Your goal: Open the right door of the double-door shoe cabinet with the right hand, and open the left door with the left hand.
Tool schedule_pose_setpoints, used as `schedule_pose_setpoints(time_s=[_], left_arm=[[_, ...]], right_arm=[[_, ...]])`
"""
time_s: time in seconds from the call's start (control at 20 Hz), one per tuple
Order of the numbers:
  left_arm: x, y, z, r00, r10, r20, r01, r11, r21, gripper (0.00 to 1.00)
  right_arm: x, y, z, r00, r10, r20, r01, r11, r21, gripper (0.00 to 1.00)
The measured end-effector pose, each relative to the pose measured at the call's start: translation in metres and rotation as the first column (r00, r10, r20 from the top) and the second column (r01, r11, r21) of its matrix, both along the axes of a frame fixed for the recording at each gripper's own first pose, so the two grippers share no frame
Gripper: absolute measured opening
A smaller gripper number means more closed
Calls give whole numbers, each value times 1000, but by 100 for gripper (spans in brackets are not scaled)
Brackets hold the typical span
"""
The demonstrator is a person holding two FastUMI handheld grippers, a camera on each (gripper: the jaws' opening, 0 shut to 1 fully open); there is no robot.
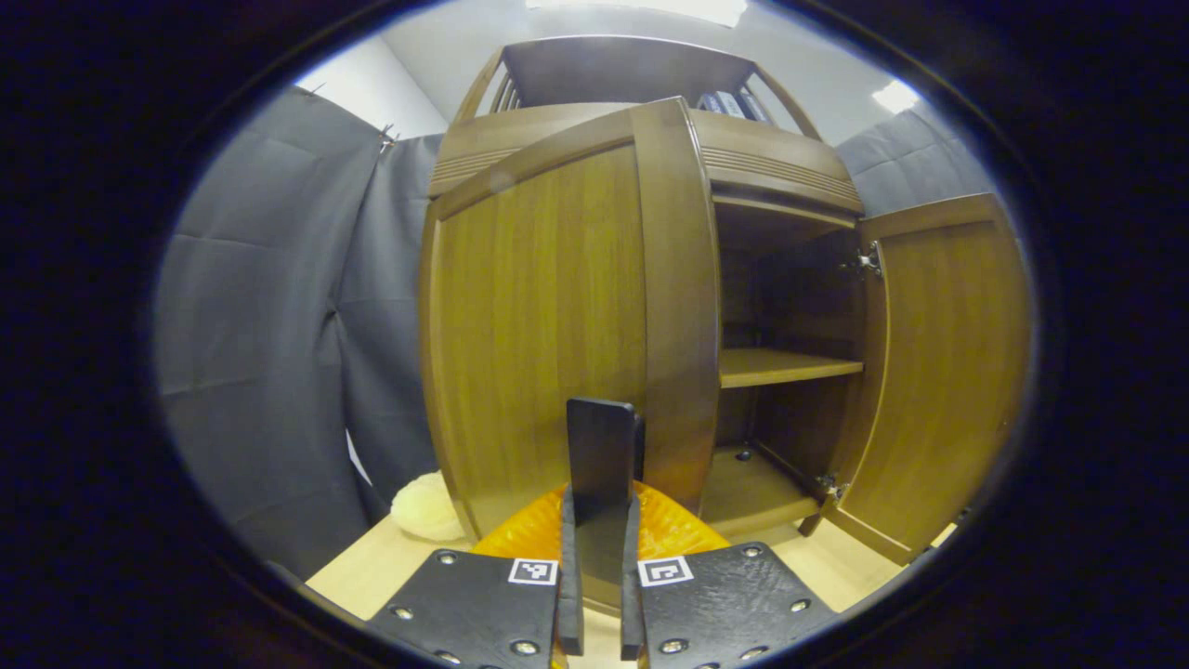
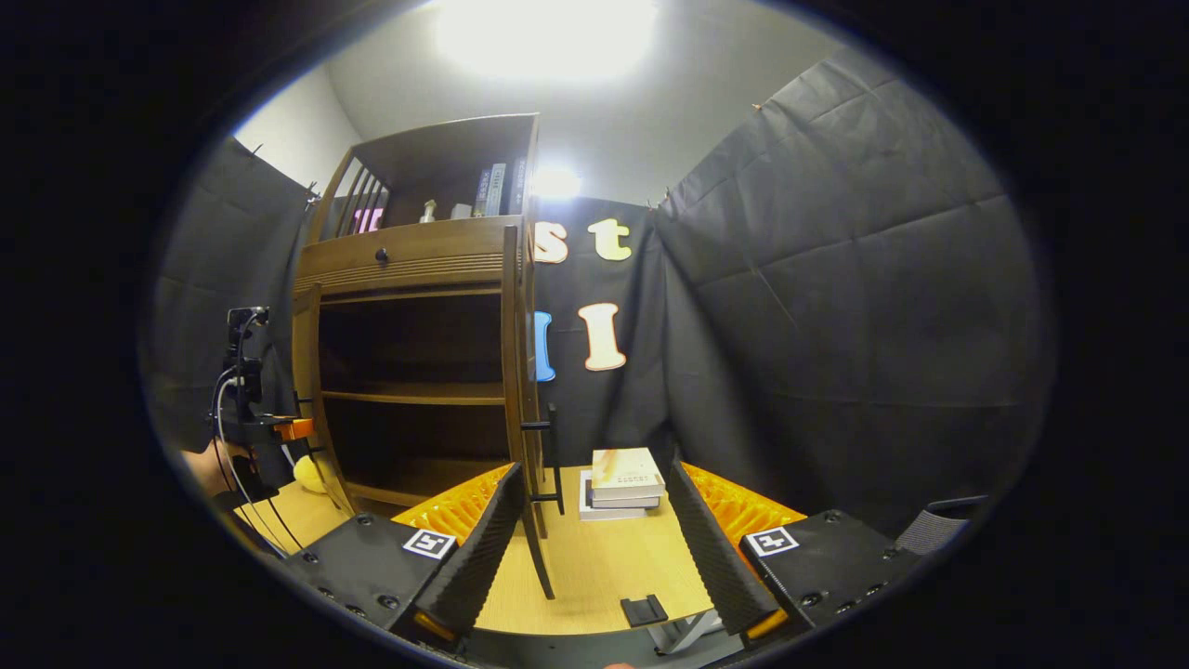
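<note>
Cabinet's right door (image 1: pixel 938 372) stands open; your left claw (image 1: pixel 600 520) pinches the left door's handle (image 1: pixel 602 455) at frame centre, so swing it outward, while your right claw (image 2: pixel 594 548) gapes empty.

In the left gripper view, the left gripper (image 1: pixel 599 595) has its two fingers pressed together on the dark upright handle (image 1: pixel 601 455) of the cabinet's left door (image 1: pixel 548 325), which stands swung partly out from the shoe cabinet (image 1: pixel 771 167). Past that door's edge the dark inside shows, with a middle shelf (image 1: pixel 785 367) and a bottom board (image 1: pixel 752 488), and the right door (image 1: pixel 947 362) hangs wide open on its hinges. A pale yellow fluffy thing (image 1: pixel 425 506) lies on the light wooden floor (image 1: pixel 372 567) just beside the cabinet's left foot, against the grey cloth wall (image 1: pixel 269 353).
</note>
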State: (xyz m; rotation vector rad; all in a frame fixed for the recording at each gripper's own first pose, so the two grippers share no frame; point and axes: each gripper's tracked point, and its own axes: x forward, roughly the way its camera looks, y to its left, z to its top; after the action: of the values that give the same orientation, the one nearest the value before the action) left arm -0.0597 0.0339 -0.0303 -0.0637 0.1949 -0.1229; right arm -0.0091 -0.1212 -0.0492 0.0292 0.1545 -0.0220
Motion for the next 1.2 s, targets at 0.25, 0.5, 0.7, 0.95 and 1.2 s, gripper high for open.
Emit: schedule_pose_setpoints(time_s=[0.25, 0.5, 0.7, 0.95, 1.2], left_arm=[[-23, 33, 0, 998, 57, 2, -57, 998, 28, 17], [-46, 73, 0, 995, 104, 7, -104, 993, 60, 14], [-53, 100, -2, 996, 91, 5, -91, 995, 45, 16], [-53, 139, -8, 993, 120, 15, -121, 991, 60, 15], [-64, 176, -8, 989, 146, 5, -146, 988, 43, 6]], right_arm=[[-5, 13, -5, 997, 77, -9, -77, 997, 26, 93], [-3, 38, -11, 990, 141, -16, -140, 990, 31, 93], [2, 66, -16, 985, 168, -27, -167, 985, 46, 98], [1, 101, -14, 980, 198, -24, -197, 980, 40, 98], [3, 125, -12, 976, 216, -27, -215, 976, 32, 93]])
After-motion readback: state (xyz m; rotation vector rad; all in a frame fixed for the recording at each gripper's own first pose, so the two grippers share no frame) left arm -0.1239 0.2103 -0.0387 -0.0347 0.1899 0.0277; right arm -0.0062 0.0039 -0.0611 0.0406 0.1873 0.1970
